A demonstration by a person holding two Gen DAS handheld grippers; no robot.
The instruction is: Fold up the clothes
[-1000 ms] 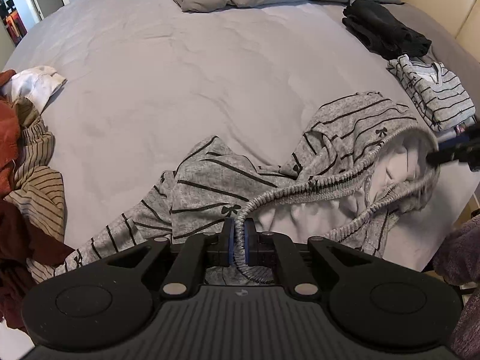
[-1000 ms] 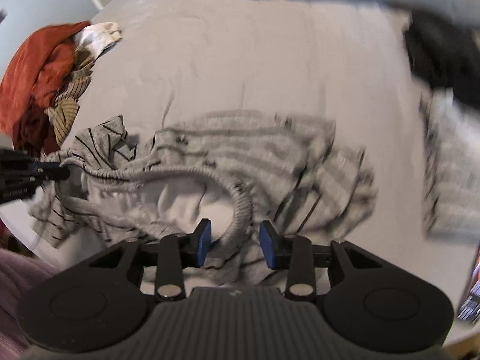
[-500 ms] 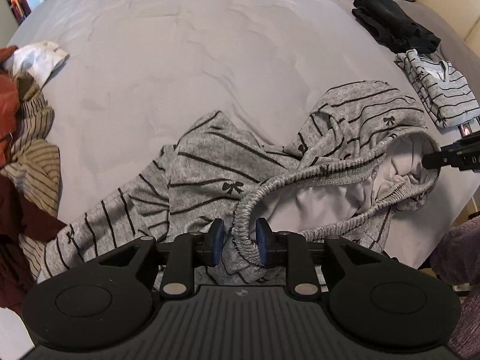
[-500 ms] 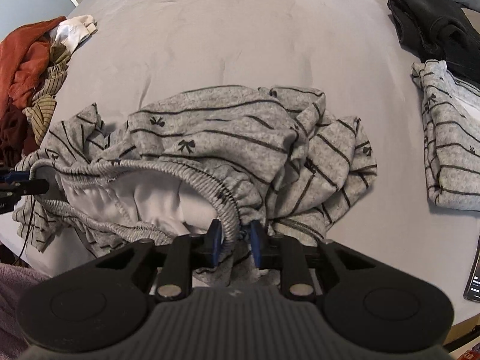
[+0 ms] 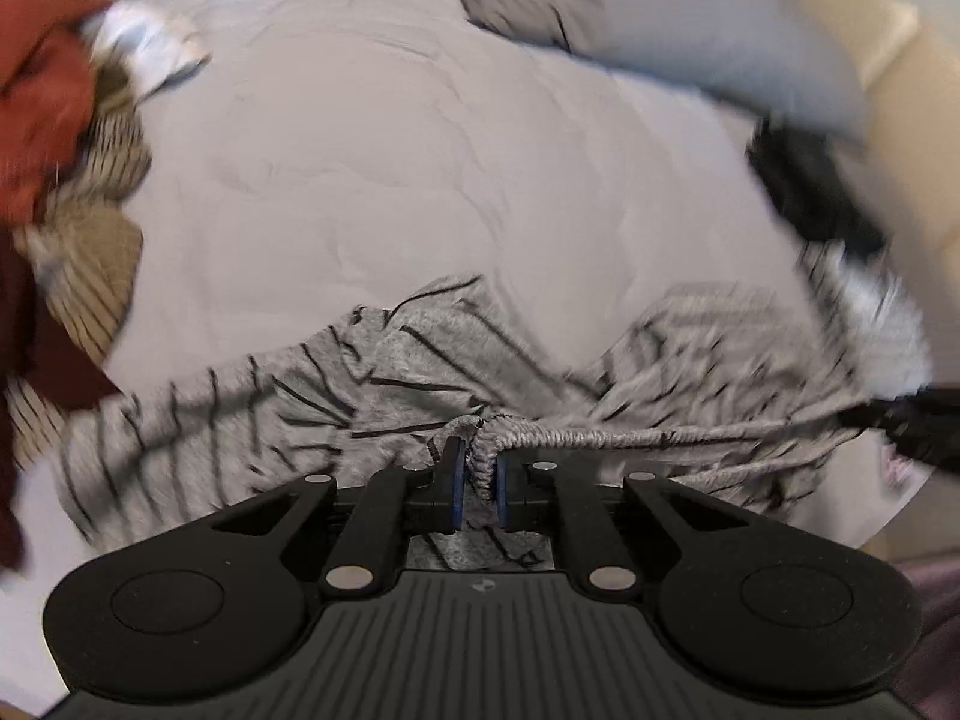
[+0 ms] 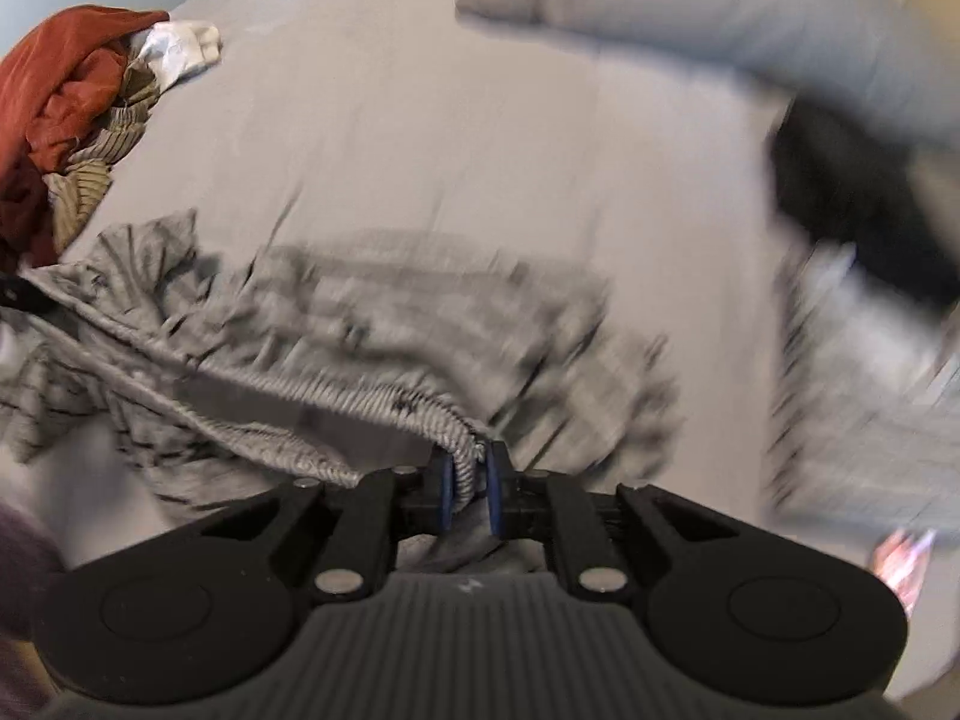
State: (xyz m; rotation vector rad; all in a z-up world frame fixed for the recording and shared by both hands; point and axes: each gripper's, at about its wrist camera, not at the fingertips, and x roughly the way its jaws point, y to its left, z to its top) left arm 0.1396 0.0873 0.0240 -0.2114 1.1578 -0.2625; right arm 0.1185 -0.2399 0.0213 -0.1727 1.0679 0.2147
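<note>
Grey pyjama pants with black stripes and bows point(image 5: 420, 360) lie crumpled near the front of the bed. Their elastic waistband point(image 5: 600, 435) runs taut between both grippers. My left gripper point(image 5: 478, 468) is closing, its blue pads pinching one end of the waistband. My right gripper point(image 6: 467, 474) is closing too, with the other end of the waistband point(image 6: 336, 390) pressed between its pads. Each wrist view shows the other gripper at its edge: the right gripper point(image 5: 900, 420), the left gripper point(image 6: 12, 294). Both views are motion-blurred.
The grey bed sheet point(image 5: 390, 150) spreads beyond the pants. A pile of rust, tan-striped and white clothes point(image 5: 54, 150) sits at the left. A pillow point(image 5: 690, 48) lies at the head; a black folded garment point(image 5: 810, 192) and a folded striped top point(image 5: 870, 312) lie at the right.
The left jaws opened around the waistband and closed on it again. The right jaws closed onto it. The waistband went from a slack loop to a taut line, and both views swung.
</note>
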